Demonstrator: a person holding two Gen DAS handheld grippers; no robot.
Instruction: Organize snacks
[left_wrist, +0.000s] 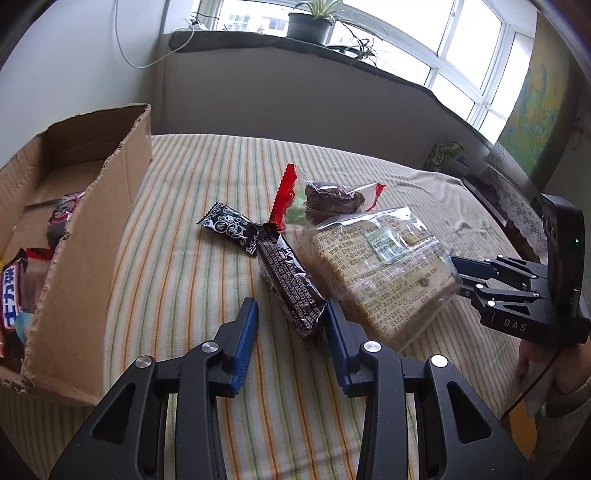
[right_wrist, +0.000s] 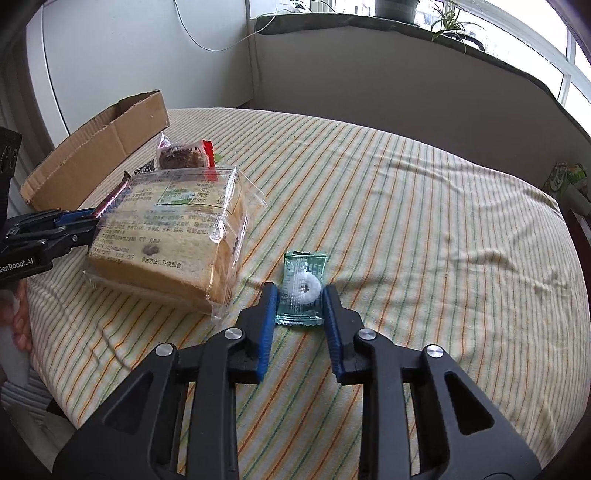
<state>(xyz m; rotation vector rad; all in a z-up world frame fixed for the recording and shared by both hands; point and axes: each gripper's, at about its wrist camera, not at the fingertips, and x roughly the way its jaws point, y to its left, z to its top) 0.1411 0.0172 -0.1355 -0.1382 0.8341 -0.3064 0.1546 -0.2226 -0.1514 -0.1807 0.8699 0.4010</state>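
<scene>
Box (left_wrist: 92, 229) sits at the left of the striped surface (right_wrist: 406, 206) with a few snacks already inside, a candy bar (left_wrist: 11, 306) among them. Plenty left out: the bread pack (left_wrist: 380, 273), a dark wafer pack (left_wrist: 291, 284), a black candy (left_wrist: 229, 229) and a brownie bag (left_wrist: 332, 199), all bunched together. Left gripper (left_wrist: 291, 325) has its fingers spread around the wafer's near end, not closed yet. Right gripper (right_wrist: 299, 310) straddles the green mint (right_wrist: 303, 288), fingers apart, just beside its edges. I'd call it under halfway.
</scene>
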